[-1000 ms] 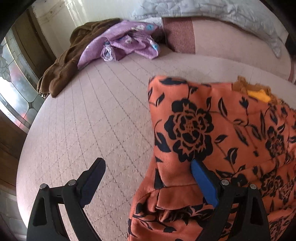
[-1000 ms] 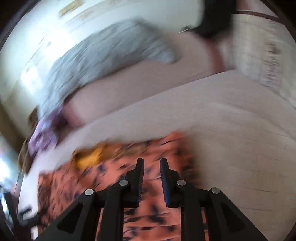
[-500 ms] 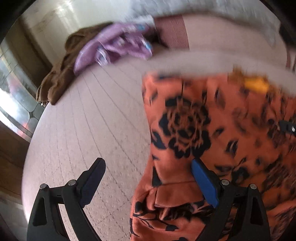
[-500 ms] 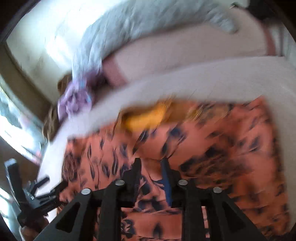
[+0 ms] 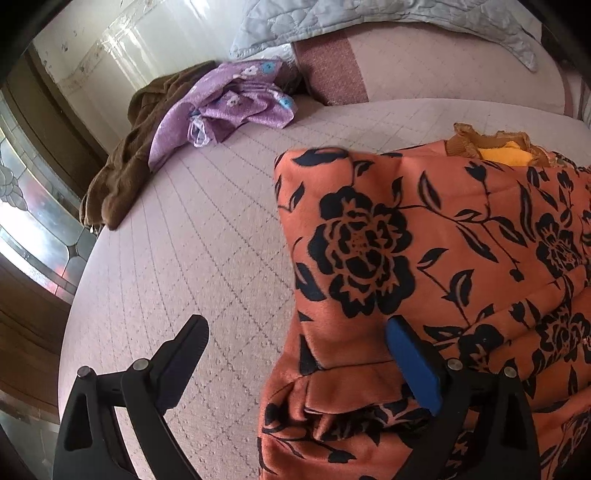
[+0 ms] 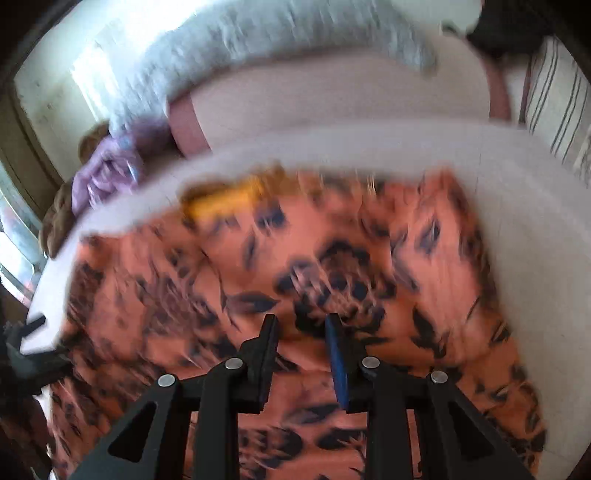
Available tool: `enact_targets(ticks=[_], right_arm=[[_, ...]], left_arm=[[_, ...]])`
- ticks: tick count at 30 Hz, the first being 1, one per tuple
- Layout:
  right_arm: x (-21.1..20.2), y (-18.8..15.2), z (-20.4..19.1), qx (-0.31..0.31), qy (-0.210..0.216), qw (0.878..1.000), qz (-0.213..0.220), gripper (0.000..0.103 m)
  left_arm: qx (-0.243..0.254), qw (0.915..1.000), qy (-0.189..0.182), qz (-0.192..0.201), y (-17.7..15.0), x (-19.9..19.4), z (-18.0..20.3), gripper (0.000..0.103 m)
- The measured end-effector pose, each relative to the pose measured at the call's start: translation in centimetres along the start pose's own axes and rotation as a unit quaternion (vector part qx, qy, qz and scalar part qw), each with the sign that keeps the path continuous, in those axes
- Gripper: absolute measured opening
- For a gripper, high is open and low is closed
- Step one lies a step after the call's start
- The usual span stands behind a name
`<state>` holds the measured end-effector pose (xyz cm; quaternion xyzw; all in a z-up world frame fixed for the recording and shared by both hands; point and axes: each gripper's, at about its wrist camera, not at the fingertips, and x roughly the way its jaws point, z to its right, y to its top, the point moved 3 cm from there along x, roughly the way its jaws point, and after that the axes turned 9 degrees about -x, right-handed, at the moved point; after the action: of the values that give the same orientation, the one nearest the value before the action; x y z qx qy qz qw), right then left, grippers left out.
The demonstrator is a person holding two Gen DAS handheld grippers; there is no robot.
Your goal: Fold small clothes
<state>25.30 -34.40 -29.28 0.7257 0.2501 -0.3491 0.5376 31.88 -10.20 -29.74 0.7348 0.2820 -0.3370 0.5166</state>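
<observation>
An orange garment with black flowers (image 5: 424,266) lies spread on the pink quilted bed, its yellow-lined collar (image 5: 502,153) at the far side. My left gripper (image 5: 295,332) is open wide over the garment's left edge, the blue-padded right finger (image 5: 410,354) resting on the cloth, the left finger (image 5: 184,350) over bare bedcover. In the blurred right wrist view my right gripper (image 6: 301,328) hovers over the middle of the garment (image 6: 295,277), jaws slightly apart, holding nothing.
A purple flowered garment (image 5: 229,107) and a brown one (image 5: 122,166) lie heaped at the bed's far left. A pink bolster (image 5: 424,62) and a grey quilt (image 5: 369,18) lie along the back. A window (image 5: 33,206) is to the left. A striped pillow (image 6: 554,99) is far right.
The right gripper has swung left from the garment's right edge to above its middle, jaws opening slightly. The left gripper has stayed open at the garment's left edge.
</observation>
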Motion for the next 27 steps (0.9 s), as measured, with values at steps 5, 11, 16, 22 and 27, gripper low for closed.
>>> enact_targets(ticks=[5, 11, 16, 22, 27], right_arm=[[-2.1, -0.3, -0.8, -0.021, 0.009, 1.0, 0.015, 0.03], [-2.8, -0.5, 1.5, 0.003, -0.038, 0.999, 0.032, 0.052], [-1.4, -0.1, 0.2, -0.043, -0.047, 0.998, -0.003, 0.062], [-6.7, 0.3, -0.3, -0.017, 0.002, 0.998, 0.06, 0.062], [-12.3, -0.5, -0.9, -0.03, 0.02, 0.994, 0.099, 0.062]], left_arm=[[-0.01, 0.9984, -0.039, 0.041, 0.3, -3.2, 0.4, 0.097], [-0.04, 0.9914, -0.065, 0.107, 1.7, -7.6, -0.7, 0.097], [-0.067, 0.984, -0.062, 0.153, 2.8, -11.1, -2.6, 0.097], [-0.093, 0.9779, -0.057, 0.179, 2.5, -14.5, -4.9, 0.097], [-0.108, 0.9746, -0.052, 0.189, 1.6, -17.5, -6.4, 0.097]])
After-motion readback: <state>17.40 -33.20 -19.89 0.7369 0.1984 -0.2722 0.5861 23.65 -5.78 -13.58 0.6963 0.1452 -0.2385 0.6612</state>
